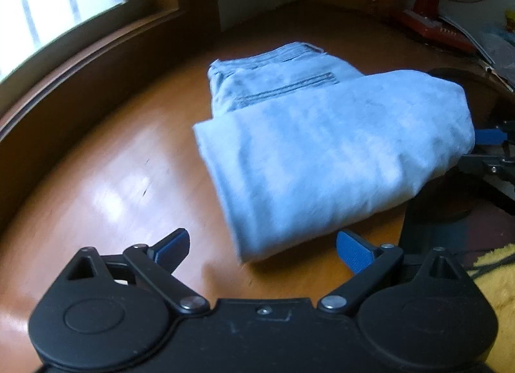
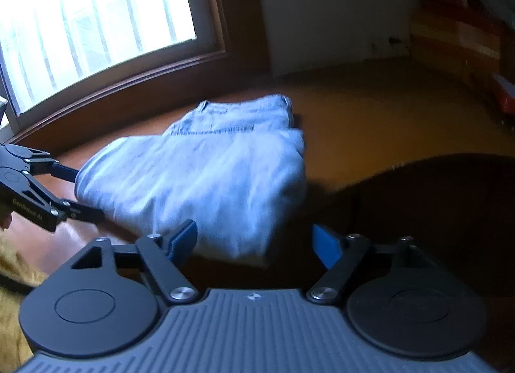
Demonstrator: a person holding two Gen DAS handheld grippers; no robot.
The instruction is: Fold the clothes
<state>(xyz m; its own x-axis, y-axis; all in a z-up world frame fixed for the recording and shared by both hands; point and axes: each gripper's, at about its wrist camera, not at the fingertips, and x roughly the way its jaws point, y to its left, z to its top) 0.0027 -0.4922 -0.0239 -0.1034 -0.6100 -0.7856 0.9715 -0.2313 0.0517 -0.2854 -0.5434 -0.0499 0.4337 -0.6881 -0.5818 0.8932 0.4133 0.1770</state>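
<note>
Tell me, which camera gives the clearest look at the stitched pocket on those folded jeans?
The left wrist view: the pocket seam on the jeans shows as a distinct dark stitched line. The right wrist view shows it only farther off, fainter and blurred.

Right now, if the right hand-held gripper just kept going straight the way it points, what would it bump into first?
Most likely the folded light-blue denim jeans on the glossy brown wooden table. The right hand-held gripper stands open with their near edge just ahead, though blur makes depth uncertain.
</note>
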